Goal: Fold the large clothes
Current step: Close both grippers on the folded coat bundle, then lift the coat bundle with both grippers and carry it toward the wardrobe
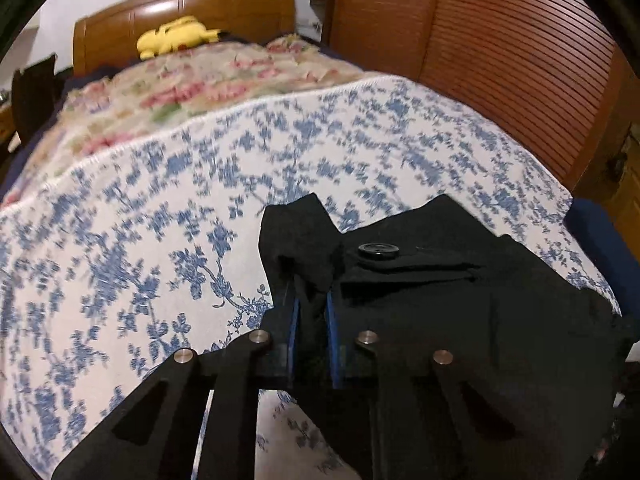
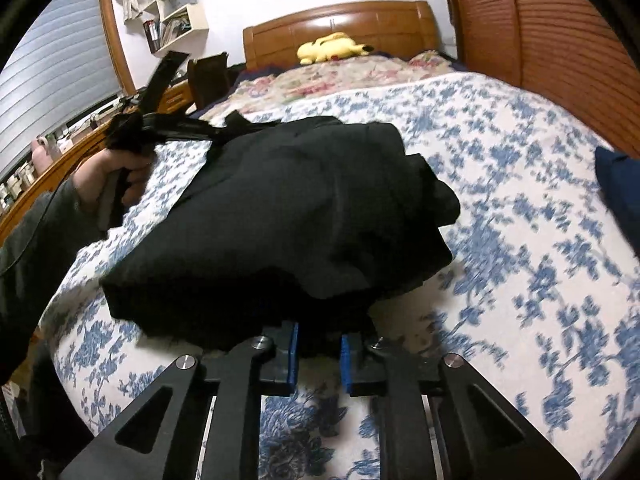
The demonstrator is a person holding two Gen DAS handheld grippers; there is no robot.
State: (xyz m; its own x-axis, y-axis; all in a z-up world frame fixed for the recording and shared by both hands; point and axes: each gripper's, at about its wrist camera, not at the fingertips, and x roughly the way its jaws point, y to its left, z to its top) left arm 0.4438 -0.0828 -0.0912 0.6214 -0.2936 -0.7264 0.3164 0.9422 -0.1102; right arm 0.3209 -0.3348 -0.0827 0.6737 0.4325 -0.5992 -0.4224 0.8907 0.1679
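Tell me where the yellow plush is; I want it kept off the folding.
In both views the plush lies at the bed's far end against the headboard, beyond the floral blanket.

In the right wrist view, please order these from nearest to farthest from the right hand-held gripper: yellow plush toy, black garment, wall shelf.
From the right hand-held gripper:
1. black garment, directly ahead, at the fingers.
2. yellow plush toy, far ahead by the headboard.
3. wall shelf, upper left on the wall.
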